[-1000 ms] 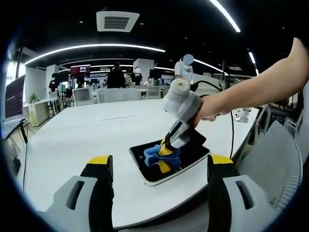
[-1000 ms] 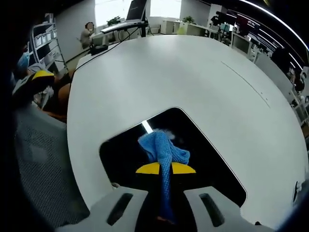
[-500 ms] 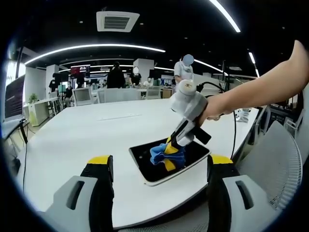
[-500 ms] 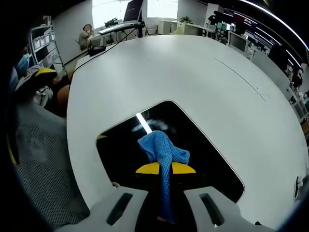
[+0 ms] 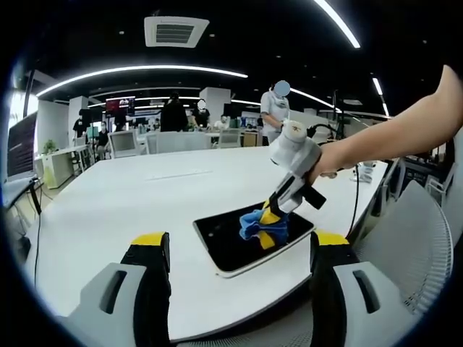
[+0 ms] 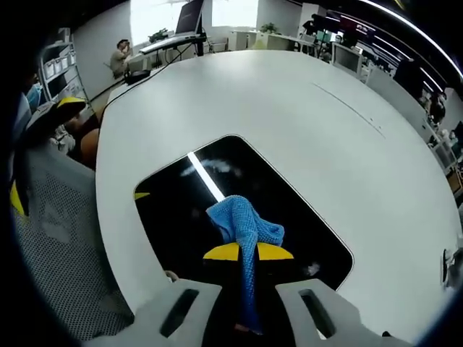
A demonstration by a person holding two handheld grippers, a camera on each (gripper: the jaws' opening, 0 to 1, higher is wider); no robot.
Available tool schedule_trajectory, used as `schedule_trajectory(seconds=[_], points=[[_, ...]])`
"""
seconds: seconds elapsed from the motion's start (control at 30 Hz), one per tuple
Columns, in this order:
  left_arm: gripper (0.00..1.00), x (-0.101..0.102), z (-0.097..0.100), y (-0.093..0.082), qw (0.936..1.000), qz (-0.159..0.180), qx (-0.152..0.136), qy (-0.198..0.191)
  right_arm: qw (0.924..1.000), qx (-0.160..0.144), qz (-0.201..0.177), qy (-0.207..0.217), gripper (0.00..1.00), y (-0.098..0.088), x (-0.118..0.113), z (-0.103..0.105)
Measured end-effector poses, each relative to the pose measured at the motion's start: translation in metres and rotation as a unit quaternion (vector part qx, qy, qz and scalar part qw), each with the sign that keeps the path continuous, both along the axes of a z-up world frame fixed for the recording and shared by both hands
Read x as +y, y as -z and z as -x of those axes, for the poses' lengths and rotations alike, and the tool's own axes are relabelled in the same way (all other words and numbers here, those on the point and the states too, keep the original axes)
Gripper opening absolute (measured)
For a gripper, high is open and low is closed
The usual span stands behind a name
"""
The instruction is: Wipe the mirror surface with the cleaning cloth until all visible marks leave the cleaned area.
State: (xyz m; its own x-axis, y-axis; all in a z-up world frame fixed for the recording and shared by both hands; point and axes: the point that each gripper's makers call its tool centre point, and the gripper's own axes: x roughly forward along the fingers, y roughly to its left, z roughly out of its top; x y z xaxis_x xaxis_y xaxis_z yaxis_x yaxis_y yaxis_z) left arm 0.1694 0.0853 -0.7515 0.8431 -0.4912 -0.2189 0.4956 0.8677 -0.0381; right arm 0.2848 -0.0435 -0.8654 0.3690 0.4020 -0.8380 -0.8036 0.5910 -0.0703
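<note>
A dark rectangular mirror (image 5: 239, 242) (image 6: 188, 217) with a white rim lies flat on the white table (image 5: 130, 210), near its front edge. A blue cleaning cloth (image 5: 262, 225) (image 6: 242, 225) presses on the mirror's right part, pinched in my right gripper (image 5: 269, 223) (image 6: 247, 251), which is shut on it. A person's hand and bare arm (image 5: 391, 141) hold that gripper. A faint smudge (image 6: 230, 167) shows on the glass beside a bright light reflection. My left gripper (image 5: 235, 246) hovers open in front of the table edge, nothing between its yellow-tipped jaws.
A mesh chair (image 5: 423, 238) (image 6: 54, 238) stands by the table edge. Several people (image 5: 173, 114) and desks with chairs stand far behind. A cable (image 5: 353, 195) trails from the right gripper. The wide table stretches bare beyond the mirror.
The right gripper has dragged the blue cloth across the mirror toward its right end. The left gripper has stayed still and open.
</note>
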Motion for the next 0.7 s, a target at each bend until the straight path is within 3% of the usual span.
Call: schedule_trajectory(seconds=[0.7], points=[[0.77,0.000,0.001,-0.001,1.0000,0.000,0.000,0.000,0.9988,0.010,-0.006,0.048,0.00,0.001,-0.042,0.001]])
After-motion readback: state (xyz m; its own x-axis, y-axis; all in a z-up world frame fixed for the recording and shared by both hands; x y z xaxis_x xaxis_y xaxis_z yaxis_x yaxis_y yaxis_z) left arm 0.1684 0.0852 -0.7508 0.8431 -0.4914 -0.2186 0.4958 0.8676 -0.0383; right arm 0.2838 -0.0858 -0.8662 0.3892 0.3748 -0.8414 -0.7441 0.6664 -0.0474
